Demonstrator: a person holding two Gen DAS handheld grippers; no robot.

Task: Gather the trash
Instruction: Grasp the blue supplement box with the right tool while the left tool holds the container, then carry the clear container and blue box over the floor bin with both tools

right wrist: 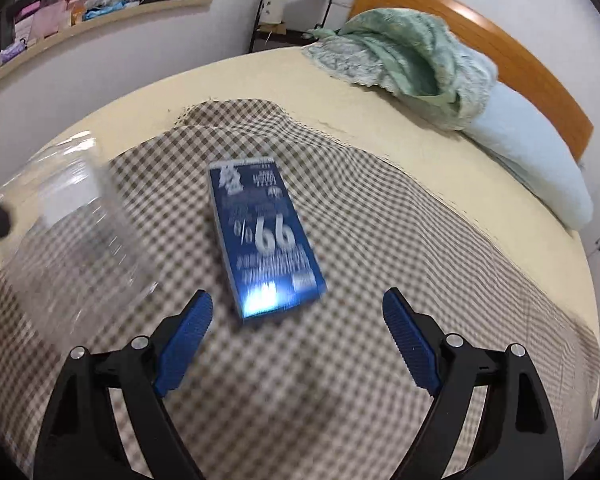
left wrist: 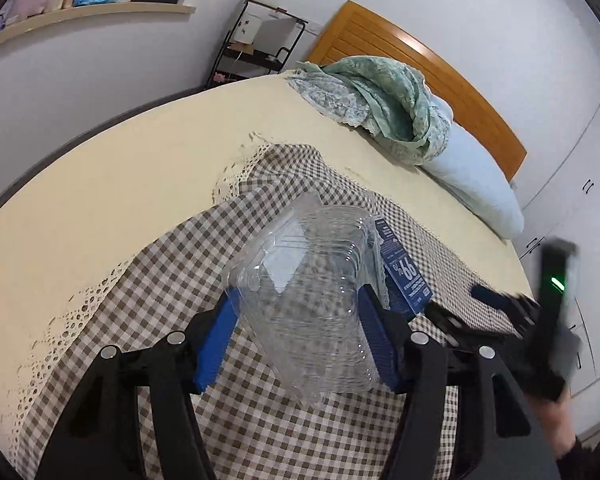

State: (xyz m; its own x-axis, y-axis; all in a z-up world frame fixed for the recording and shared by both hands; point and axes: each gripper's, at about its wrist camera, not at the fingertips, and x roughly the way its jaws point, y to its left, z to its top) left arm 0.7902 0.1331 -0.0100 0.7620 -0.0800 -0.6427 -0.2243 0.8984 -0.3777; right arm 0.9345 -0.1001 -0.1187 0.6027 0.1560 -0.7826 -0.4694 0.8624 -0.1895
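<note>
My left gripper (left wrist: 298, 300) is shut on a clear plastic clamshell container (left wrist: 308, 300) and holds it above the checked cloth (left wrist: 120, 320) on the bed. The container also shows at the left of the right wrist view (right wrist: 72, 232), blurred. A blue box (right wrist: 264, 236) marked "99%" lies flat on the checked cloth (right wrist: 380, 232); in the left wrist view it (left wrist: 404, 276) peeks out behind the container. My right gripper (right wrist: 298, 308) is open and empty, just in front of the blue box, jaws wide apart. It also appears at the right of the left wrist view (left wrist: 500, 304).
The bed has a cream sheet (left wrist: 120, 168), a green blanket (left wrist: 380, 96), a pale blue pillow (left wrist: 472, 184) and a wooden headboard (left wrist: 420, 60). A black metal rack (left wrist: 256, 44) and a cluttered wall shelf (left wrist: 80, 4) stand beyond the bed. White cabinets (left wrist: 580, 184) are at right.
</note>
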